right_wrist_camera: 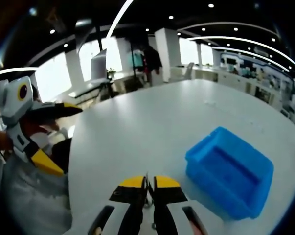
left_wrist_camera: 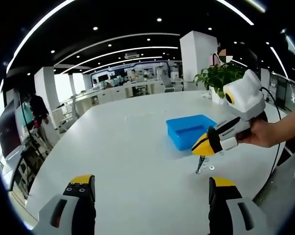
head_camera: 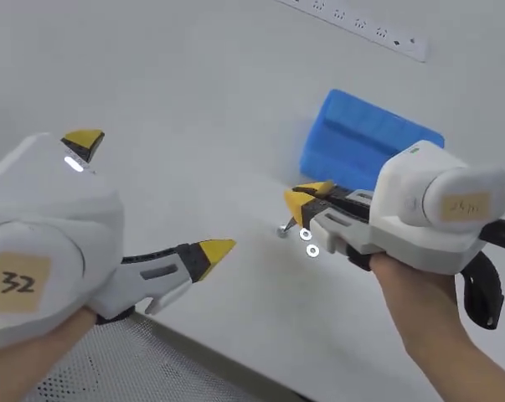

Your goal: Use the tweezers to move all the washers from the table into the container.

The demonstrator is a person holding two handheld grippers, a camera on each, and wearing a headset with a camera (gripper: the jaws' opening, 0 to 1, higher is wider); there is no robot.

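The right hand-held gripper [head_camera: 306,199] is clenching the tweezers [head_camera: 284,228], tips pointing down at the table [head_camera: 193,126]. It should probably be lowering slowly, nipping one rim at a time. Two small shiny ring washers [head_camera: 305,234] are lying just below it, with the blue container [head_camera: 369,138] just behind. The left hand-held gripper [head_camera: 156,194] is hovering released, well apart.
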